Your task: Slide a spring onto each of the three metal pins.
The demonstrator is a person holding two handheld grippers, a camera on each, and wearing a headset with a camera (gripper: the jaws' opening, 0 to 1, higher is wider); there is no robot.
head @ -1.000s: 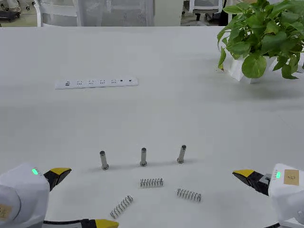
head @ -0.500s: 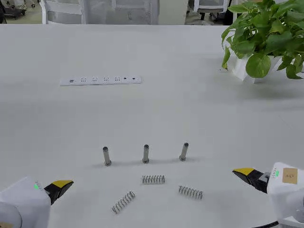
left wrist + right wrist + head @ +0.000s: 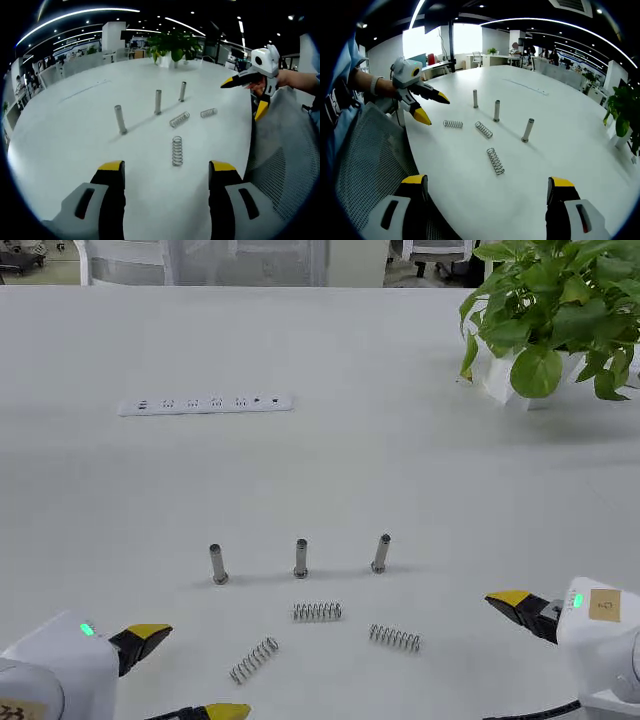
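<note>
While three coil springs [image 3: 317,611] are lying loose just in front of the middle pin [image 3: 300,558], none threaded yet, the left gripper [image 3: 166,170] and right gripper [image 3: 488,181] are both gaping open, and each light, squashy, roll-prone coil is likely wanting a gentle mid-length pinch.

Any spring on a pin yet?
No: the left spring, middle spring and right spring lie flat on the table, while the left pin, middle pin and right pin stand bare.

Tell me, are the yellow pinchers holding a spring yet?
No. The left gripper and the right gripper are both open and empty; the three springs lie on the table.
</note>
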